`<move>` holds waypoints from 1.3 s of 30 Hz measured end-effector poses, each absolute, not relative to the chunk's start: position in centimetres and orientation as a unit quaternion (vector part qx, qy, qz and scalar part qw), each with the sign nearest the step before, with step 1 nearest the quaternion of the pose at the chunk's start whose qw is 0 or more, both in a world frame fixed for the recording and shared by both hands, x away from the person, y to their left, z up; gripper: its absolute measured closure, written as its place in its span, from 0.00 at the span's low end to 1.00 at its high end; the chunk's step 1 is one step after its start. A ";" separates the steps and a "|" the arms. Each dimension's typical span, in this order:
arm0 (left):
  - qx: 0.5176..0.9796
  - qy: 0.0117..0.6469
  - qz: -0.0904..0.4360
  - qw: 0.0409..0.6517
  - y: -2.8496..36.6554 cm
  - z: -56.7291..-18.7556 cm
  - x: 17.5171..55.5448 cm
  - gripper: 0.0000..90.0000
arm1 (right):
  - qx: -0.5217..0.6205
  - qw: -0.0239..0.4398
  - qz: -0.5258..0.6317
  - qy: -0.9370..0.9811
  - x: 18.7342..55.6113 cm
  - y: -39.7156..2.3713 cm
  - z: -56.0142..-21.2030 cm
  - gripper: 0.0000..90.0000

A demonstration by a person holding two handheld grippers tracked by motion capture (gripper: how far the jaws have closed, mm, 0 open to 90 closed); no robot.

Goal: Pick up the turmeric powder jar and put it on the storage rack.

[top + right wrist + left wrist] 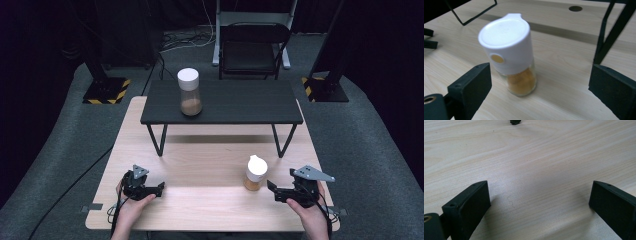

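A small spice jar (255, 173) with a white cap and orange powder stands upright on the light wooden table (200, 165), right of centre. My right gripper (272, 191) is open just right of it and points toward it. In the right gripper view the jar (510, 52) stands a little ahead of the wide-apart jaws, untouched. A taller jar (189, 92) with a white lid and brown powder stands on the black shelf (225, 102). My left gripper (161, 189) hovers low at the table's front left, open, with bare wood (536, 182) between its jaws.
The black shelf stands on thin metal legs (159, 140) across the table's far half. A black folding chair (252, 47) stands behind the table. The shelf's legs (607, 37) rise close behind the small jar in the right gripper view.
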State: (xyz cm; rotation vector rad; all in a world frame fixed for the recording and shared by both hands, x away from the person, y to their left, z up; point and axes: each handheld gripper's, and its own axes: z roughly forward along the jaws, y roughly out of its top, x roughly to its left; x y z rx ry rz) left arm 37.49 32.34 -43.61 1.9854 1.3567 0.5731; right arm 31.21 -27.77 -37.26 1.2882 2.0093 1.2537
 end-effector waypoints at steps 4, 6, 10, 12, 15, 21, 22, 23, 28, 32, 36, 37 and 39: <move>0.759 0.518 0.219 0.329 32.3 -43.6 37.5 0.03 | 0.456 0.220 0.456 0.732 31.8 -26.8 -37.2 0.04; 0.759 0.518 0.219 0.329 32.3 -43.6 37.5 0.03 | 0.454 0.218 0.456 0.734 32.1 -26.3 -37.2 0.04; 0.759 0.518 0.219 0.329 32.3 -43.6 37.5 0.03 | 0.449 0.217 0.462 0.733 32.7 -25.7 -37.7 0.05; 0.759 0.518 0.219 0.329 32.3 -43.6 37.5 0.03 | 0.448 0.215 0.464 0.734 33.0 -25.3 -37.9 0.05; 0.759 0.518 0.219 0.329 32.3 -43.6 37.5 0.03 | 0.446 0.215 0.467 0.732 33.4 -24.8 -38.3 0.06; 0.759 0.518 0.219 0.329 32.3 -43.6 37.5 0.03 | 0.447 0.218 0.470 0.729 34.2 -23.8 -38.9 0.08; 0.759 0.518 0.219 0.329 32.3 -43.6 37.5 0.03 | 0.448 0.219 0.469 0.729 34.4 -23.6 -39.0 0.09; 0.759 0.518 0.219 0.329 32.3 -43.6 37.5 0.03 | 0.449 0.219 0.467 0.730 34.5 -23.4 -39.1 0.10; 0.759 0.518 0.219 0.329 32.3 -43.6 37.5 0.03 | 0.449 0.228 0.466 0.728 34.9 -22.6 -39.8 0.17; 0.759 0.518 0.219 0.328 32.3 -43.6 37.5 0.03 | 0.453 0.234 0.464 0.724 35.1 -21.9 -40.3 0.22; 0.759 0.518 0.219 0.328 32.3 -43.6 37.5 0.03 | 0.448 0.244 0.456 0.729 35.1 -21.2 -40.2 0.32; 0.759 0.518 0.218 0.328 32.3 -43.6 37.5 0.03 | 0.448 0.247 0.450 0.733 35.1 -20.9 -40.0 0.32; 0.759 0.518 0.218 0.328 32.3 -43.6 37.5 0.03 | 0.445 0.248 0.446 0.736 35.1 -20.8 -39.9 0.33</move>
